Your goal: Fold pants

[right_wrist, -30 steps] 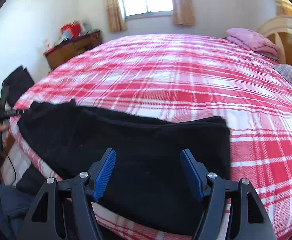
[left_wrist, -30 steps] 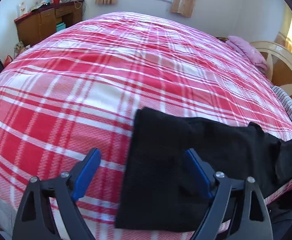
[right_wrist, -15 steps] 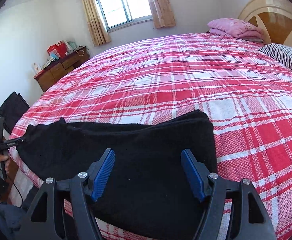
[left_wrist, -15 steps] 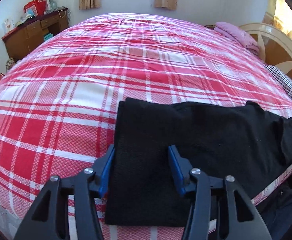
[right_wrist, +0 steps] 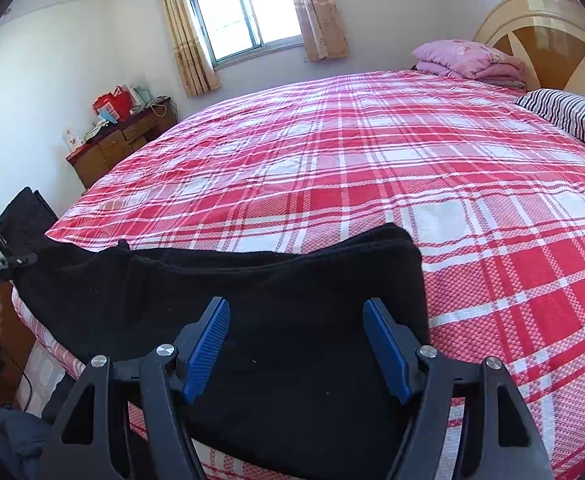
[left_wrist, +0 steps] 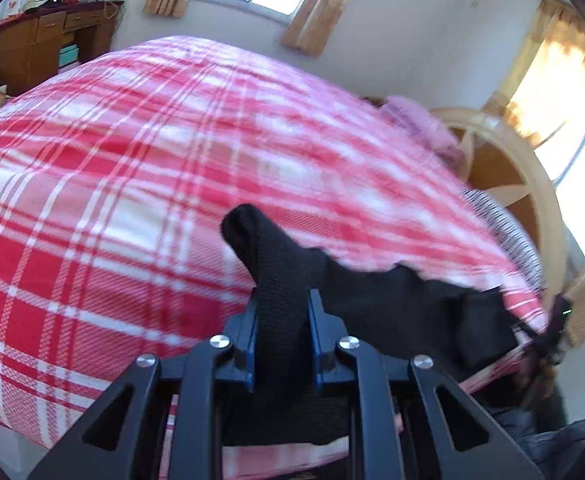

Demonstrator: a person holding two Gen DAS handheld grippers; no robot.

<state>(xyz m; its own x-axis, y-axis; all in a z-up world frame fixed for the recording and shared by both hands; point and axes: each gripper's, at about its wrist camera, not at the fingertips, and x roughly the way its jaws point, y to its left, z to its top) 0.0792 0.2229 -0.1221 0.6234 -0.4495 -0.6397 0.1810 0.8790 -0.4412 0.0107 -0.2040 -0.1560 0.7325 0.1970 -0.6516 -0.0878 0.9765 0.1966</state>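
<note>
Black pants (right_wrist: 252, 292) lie along the near edge of a bed with a red and white plaid cover (right_wrist: 372, 168). My left gripper (left_wrist: 281, 300) is shut on one end of the pants (left_wrist: 276, 264) and holds that end bunched and lifted off the bed; the rest trails away to the right (left_wrist: 404, 300). My right gripper (right_wrist: 296, 316) is open, its blue pads either side of the flat folded end of the pants, just above the cloth. The left gripper (right_wrist: 16, 260) shows at the far left of the right wrist view.
A wooden dresser (right_wrist: 120, 140) with clutter stands by the far wall under a curtained window (right_wrist: 248, 12). A pink folded blanket (right_wrist: 468, 58) and a striped pillow (right_wrist: 572, 114) lie by the headboard (right_wrist: 548, 36). A black bag (right_wrist: 22, 216) sits left of the bed.
My left gripper has closed on the end of the pants and lifted it off the bed, and its view has swung right. My right gripper has stayed open over the other end.
</note>
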